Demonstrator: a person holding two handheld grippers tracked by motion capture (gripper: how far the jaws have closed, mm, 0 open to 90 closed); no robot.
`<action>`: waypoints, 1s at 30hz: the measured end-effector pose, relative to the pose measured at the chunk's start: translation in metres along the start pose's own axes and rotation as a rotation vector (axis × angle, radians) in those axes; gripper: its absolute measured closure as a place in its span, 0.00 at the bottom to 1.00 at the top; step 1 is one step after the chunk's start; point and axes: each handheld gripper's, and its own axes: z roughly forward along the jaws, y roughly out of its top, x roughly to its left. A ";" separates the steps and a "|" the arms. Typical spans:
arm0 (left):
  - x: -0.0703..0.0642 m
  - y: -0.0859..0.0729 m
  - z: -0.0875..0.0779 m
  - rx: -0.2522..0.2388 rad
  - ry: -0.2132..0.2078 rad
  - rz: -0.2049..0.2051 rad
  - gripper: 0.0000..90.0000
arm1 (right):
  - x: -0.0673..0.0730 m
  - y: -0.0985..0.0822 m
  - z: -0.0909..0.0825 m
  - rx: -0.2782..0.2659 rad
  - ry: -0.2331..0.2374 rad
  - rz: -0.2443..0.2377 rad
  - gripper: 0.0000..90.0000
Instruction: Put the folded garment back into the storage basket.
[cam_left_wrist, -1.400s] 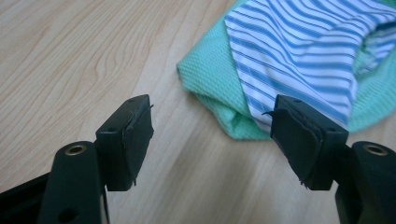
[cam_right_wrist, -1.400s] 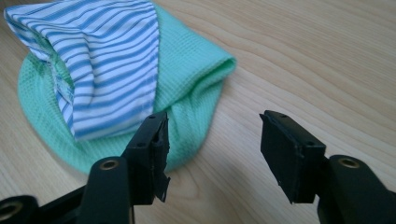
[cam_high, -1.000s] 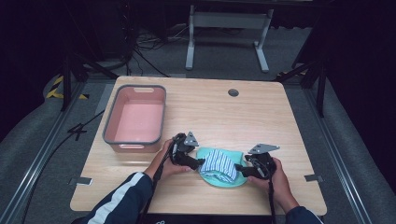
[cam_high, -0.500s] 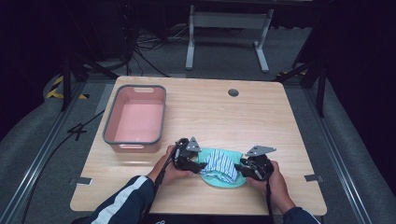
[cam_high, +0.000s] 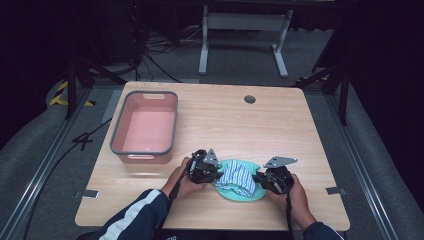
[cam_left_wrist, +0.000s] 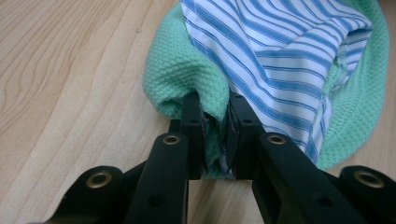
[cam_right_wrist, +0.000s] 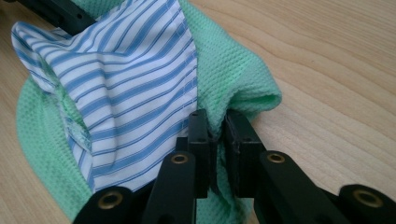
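A green knitted cloth (cam_high: 250, 194) lies near the table's front edge with a blue-and-white striped cloth (cam_high: 239, 177) on top of it. My left gripper (cam_high: 216, 176) is at the bundle's left side; its jaws have just been closing and are shut on a pinched fold of the green cloth (cam_left_wrist: 184, 79) with a bit of the striped cloth (cam_left_wrist: 280, 56). My right gripper (cam_high: 258, 179) is at the bundle's right side; its jaws have also just closed and pinch the green cloth (cam_right_wrist: 233, 79) beside the striped cloth (cam_right_wrist: 126, 79).
An empty pink tub (cam_high: 146, 127) with a grey rim stands at the table's left. A round cable hole (cam_high: 249, 99) is near the far edge. A metal stand (cam_high: 240, 30) is on the floor beyond the table.
Both grippers have closed onto the cloth bundle's two sides. The left hand has edged slightly right toward the bundle. The right hand has stayed put.
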 end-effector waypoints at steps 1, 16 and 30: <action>0.000 0.000 0.000 0.000 0.000 0.000 0.89 | 0.000 0.000 0.000 0.000 0.000 0.000 0.91; 0.007 0.021 -0.024 -0.056 0.009 -0.010 0.89 | 0.000 0.020 -0.028 -0.055 -0.013 -0.025 0.91; 0.017 0.037 -0.058 -0.072 0.055 0.002 0.89 | 0.002 0.062 -0.042 -0.086 -0.016 -0.071 0.91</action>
